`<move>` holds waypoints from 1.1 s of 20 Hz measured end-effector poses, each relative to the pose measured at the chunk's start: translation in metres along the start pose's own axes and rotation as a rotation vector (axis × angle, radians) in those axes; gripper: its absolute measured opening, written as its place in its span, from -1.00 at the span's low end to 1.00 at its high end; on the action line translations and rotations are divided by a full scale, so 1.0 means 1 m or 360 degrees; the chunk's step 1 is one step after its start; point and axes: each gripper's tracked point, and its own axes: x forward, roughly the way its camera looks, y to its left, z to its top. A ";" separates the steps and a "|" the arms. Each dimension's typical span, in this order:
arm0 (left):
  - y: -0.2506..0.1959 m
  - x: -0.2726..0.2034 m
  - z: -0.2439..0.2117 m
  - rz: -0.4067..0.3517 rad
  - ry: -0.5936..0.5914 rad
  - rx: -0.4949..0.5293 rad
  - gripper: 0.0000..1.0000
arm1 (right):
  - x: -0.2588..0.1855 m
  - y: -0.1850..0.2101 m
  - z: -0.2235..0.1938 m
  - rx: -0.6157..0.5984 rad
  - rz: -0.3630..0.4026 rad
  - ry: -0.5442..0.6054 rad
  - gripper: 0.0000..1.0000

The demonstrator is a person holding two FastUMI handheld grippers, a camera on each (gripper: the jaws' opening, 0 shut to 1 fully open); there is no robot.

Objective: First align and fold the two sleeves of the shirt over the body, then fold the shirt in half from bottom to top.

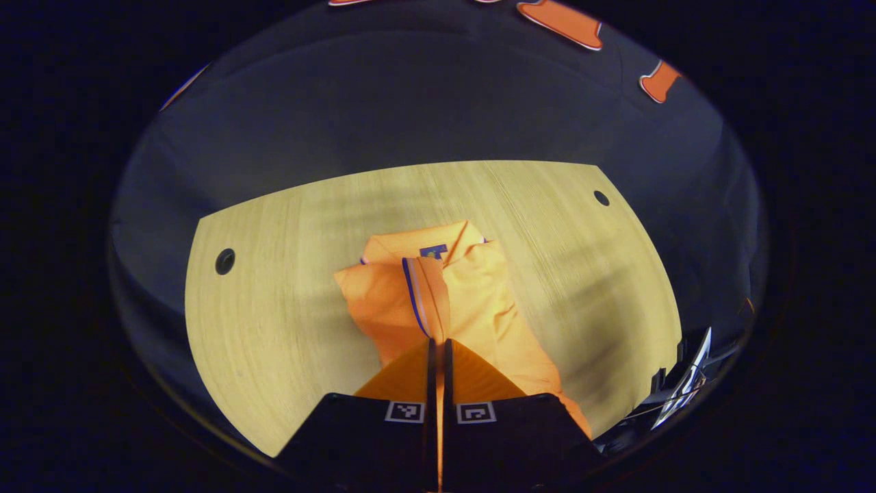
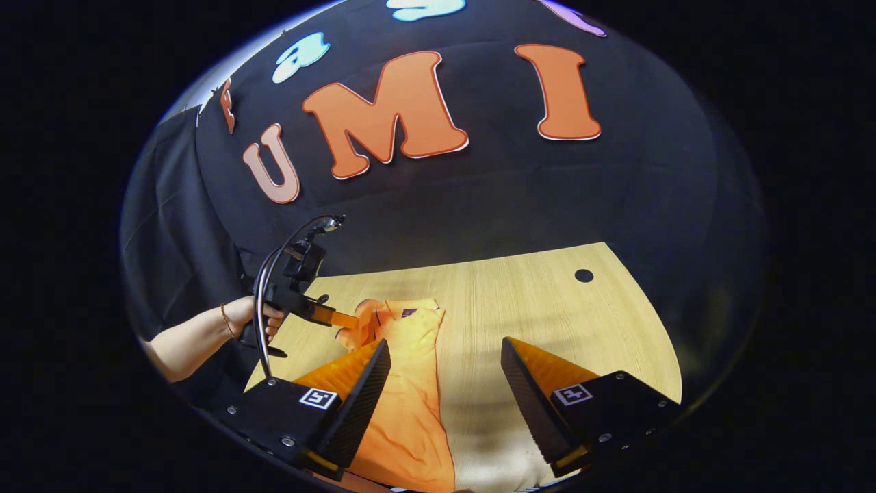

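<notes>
We see a pale wooden tabletop (image 1: 287,287) with a small round hole near each far corner, the left hole (image 1: 224,261) and the right hole (image 1: 601,198), set against the booth's black cloth wall (image 2: 479,198). On the tabletop lies the orange shirt (image 1: 479,301), bunched lengthwise into a narrow strip, its collar (image 1: 431,250) at the far end with a dark label inside, and a sleeve edged with a dark stripe (image 1: 410,294) folded over the body. In the left gripper view, the left claw (image 1: 439,352) is pressed together with orange cloth coming up between its fingers, so we take it to be pinching the sleeve, though the contact itself is hard to make out. In the right gripper view the same claw (image 2: 352,320) is seen at the shirt's left edge near the collar, held by a person's hand (image 2: 256,316) with a thin bracelet. The right claw (image 2: 445,359) hovers spread wide over the shirt's lower part (image 2: 410,418), holding nothing.
</notes>
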 end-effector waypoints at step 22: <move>-0.076 0.024 -0.001 -0.0186 -0.0130 -0.0178 0.98 | 0.013 -0.013 -0.028 0.0034 -0.0011 0.0135 0.97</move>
